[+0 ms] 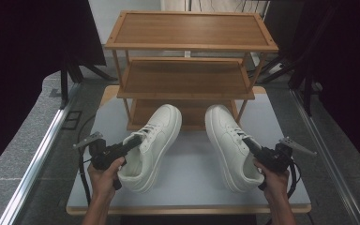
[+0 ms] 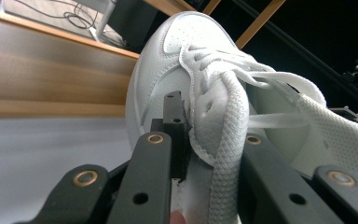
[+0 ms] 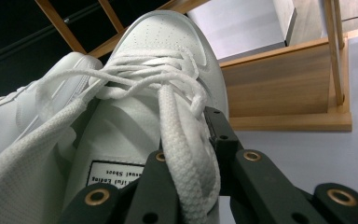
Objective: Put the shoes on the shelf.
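Two white lace-up sneakers lie on the pale table in front of a wooden shoe rack (image 1: 187,79). My left gripper (image 1: 132,142) is shut on the left sneaker (image 1: 157,136) at its side wall by the eyelets. In the left gripper view one jaw lies outside the left sneaker (image 2: 168,60) and the other inside it, so the left gripper (image 2: 205,126) pinches the wall. My right gripper (image 1: 251,143) is shut on the right sneaker (image 1: 225,136) in the same way. The right gripper (image 3: 191,130) clamps the right sneaker (image 3: 168,37) beside its laces, with the left sneaker (image 3: 9,126) alongside.
The three-shelf rack stands at the back of the table (image 1: 187,183), its shelves bare. The sneakers' toes point at its lowest shelf (image 1: 187,112). Black stands and curtains flank both sides, and a metal rail (image 1: 42,145) runs along the left.
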Motion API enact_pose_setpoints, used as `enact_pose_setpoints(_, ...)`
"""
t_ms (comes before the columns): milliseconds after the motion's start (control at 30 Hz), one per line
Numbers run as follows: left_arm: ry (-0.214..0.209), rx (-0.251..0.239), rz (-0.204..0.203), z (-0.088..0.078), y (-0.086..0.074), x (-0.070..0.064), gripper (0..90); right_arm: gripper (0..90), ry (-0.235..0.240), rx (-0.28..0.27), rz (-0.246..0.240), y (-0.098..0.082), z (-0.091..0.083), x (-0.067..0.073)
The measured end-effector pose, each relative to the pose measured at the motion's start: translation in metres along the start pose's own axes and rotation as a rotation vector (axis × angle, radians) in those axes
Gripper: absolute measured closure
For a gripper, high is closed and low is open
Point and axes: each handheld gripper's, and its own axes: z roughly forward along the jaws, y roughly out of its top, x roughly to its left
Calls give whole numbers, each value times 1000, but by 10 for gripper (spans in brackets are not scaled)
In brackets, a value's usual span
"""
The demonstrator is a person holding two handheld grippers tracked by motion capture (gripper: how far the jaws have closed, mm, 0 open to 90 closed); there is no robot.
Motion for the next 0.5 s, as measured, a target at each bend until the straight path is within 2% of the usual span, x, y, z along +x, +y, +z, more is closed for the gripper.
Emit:
enact_pose_setpoints(233,0,-21,27,2,14,-9,809,843,23,-22,-4,10,2,9)
enact_pose_setpoints(433,-26,-36,10,5,24,-11,809,844,40,-52,-11,23,5,16)
enact_pose_setpoints(500,-22,-42,31,9,31,-16,808,844,47,-67,-14,35,6,22)
